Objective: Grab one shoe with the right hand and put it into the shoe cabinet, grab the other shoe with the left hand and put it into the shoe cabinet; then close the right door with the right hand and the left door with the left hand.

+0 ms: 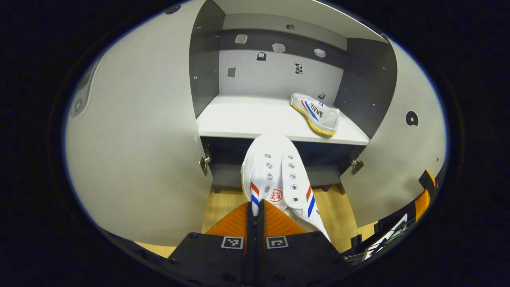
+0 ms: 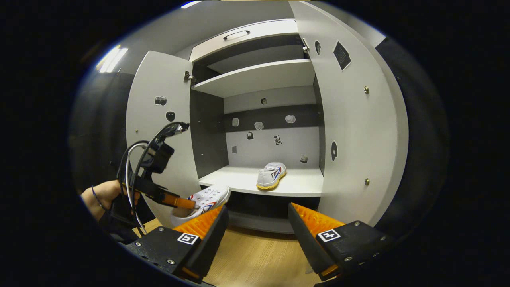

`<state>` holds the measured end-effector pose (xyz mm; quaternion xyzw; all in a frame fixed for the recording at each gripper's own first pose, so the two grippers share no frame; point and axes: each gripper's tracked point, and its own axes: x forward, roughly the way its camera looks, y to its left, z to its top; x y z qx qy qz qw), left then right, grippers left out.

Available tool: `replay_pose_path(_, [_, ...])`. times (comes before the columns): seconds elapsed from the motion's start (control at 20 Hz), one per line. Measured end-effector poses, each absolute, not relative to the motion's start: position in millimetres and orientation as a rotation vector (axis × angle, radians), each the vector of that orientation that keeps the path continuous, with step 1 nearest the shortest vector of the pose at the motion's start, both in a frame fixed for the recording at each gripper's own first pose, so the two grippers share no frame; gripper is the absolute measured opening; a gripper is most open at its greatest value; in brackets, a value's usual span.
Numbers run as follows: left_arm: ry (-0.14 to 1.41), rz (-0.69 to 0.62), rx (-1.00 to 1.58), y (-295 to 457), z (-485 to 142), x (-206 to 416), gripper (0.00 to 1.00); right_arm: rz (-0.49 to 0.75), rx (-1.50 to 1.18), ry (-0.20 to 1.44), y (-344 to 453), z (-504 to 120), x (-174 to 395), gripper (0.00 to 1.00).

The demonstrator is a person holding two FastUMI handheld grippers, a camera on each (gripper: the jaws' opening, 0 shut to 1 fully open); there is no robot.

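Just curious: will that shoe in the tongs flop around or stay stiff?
Probably floppy up top: the shoe looks like thin canvas, pinched at its collar by the left tongs. Its rubber sole likely stays firmer. It seems light.

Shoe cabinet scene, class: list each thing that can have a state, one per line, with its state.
Grey shoe cabinet's left door: open.
Right door: open.
White canvas shoe with red and blue stripes: resting on the shelf.
Second matching shoe: held, off the shelf.
Left claw: shut on it.
Right claw: open.

Black tongs (image 2: 257,223), square coded markers
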<state>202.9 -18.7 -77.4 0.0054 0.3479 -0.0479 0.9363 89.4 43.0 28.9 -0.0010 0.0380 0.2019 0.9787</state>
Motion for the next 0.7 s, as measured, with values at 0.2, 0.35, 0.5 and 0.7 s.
replay_pose_path(0.2, [0.683,-0.103,-0.010,0,-5,233,0.06,0.377,0.018,0.068,44,33,98,0.93])
replay_pose_path(0.35, [0.673,-0.092,-0.011,-5,-2,281,0.06,0.350,0.014,0.048,44,38,104,0.93])
replay_pose_path(0.5, [0.667,-0.088,-0.009,-8,5,335,0.06,0.344,0.019,0.057,47,37,111,0.93])
replay_pose_path(0.7, [0.675,-0.094,-0.023,-18,3,388,0.06,0.321,0.014,0.052,49,41,122,0.93])
